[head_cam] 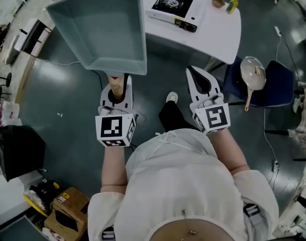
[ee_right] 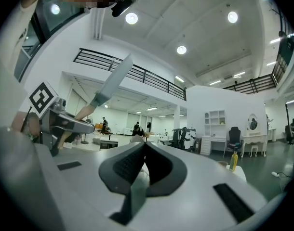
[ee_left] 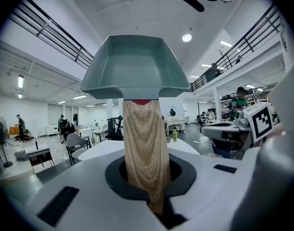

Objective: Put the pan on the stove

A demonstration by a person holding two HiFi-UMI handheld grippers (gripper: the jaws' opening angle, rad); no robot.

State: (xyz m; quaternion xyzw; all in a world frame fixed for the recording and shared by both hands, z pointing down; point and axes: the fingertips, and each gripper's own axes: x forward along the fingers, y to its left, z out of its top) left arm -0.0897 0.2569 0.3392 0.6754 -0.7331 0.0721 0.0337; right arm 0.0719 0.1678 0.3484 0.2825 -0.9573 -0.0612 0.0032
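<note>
My left gripper (head_cam: 116, 86) is shut on the wooden handle (head_cam: 117, 84) of a square grey-green pan (head_cam: 100, 29). The pan is held up in the air, tilted, over the floor in front of the white table (head_cam: 220, 31). In the left gripper view the handle (ee_left: 144, 148) runs up between the jaws of the left gripper (ee_left: 154, 196) to the pan (ee_left: 135, 66). A portable gas stove (head_cam: 173, 8) sits on the table, far ahead of the pan. My right gripper (head_cam: 198, 77) is shut and holds nothing; the right gripper (ee_right: 142, 150) shows its pads meeting.
A small bowl (head_cam: 218, 2) and a yellow bottle (head_cam: 233, 4) stand on the table to the right of the stove. A blue chair (head_cam: 276, 84) at the right holds a beige lidded frying pan (head_cam: 253, 74). Cardboard boxes (head_cam: 67, 207) lie on the floor at lower left.
</note>
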